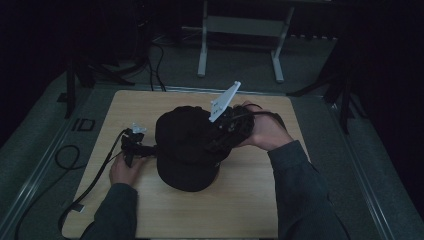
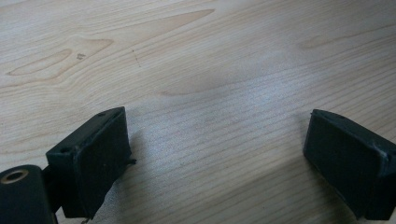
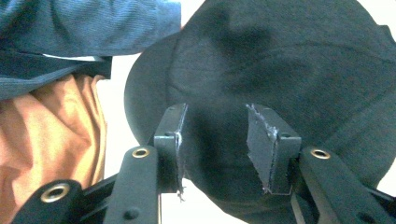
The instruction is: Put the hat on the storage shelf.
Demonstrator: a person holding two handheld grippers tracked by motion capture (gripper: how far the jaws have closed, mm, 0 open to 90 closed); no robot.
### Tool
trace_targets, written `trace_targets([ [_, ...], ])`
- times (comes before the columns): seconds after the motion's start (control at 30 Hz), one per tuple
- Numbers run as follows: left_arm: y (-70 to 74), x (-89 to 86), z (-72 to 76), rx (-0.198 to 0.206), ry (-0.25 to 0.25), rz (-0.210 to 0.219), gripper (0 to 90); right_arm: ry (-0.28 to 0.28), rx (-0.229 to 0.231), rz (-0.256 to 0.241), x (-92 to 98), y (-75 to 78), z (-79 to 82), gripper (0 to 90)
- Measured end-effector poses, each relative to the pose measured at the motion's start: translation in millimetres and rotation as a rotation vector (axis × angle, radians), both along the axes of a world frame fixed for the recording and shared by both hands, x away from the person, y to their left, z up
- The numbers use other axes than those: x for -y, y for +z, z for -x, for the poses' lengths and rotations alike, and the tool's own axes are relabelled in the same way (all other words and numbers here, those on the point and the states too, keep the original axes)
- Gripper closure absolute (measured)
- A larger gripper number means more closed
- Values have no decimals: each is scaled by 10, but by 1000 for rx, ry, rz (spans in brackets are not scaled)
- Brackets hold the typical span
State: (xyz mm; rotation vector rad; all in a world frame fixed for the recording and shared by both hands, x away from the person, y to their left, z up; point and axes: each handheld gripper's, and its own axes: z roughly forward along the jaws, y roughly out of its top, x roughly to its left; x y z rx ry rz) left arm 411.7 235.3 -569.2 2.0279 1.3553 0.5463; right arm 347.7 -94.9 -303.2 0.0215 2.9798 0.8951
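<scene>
A black cap [image 1: 187,150] lies in the middle of the wooden table [image 1: 240,200], brim toward the front edge. My left gripper [image 1: 134,145] rests low at the cap's left side; in the left gripper view it [image 2: 219,144] stands open, jaws wide apart over bare wood [image 2: 210,56]. My right gripper [image 1: 220,135] leans over the cap's right rear, its pale plate [image 1: 224,101] sticking up. In the right gripper view it [image 3: 215,140] is open, jaws a short way apart just above the cap's crown [image 3: 280,60]. I cannot tell whether the pads touch the fabric.
A black cable [image 1: 90,180] trails off the table's left front corner. A white stand [image 1: 202,50] is on the floor behind the table. A blue sleeve [image 3: 84,23] and orange cloth [image 3: 56,135] sit left of the cap in the right gripper view.
</scene>
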Motion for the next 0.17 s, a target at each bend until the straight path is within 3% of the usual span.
trace_targets([
  [0.17,0,0,0,0,0,0,66,-16,-11,-5,59,-14,-19,582],
])
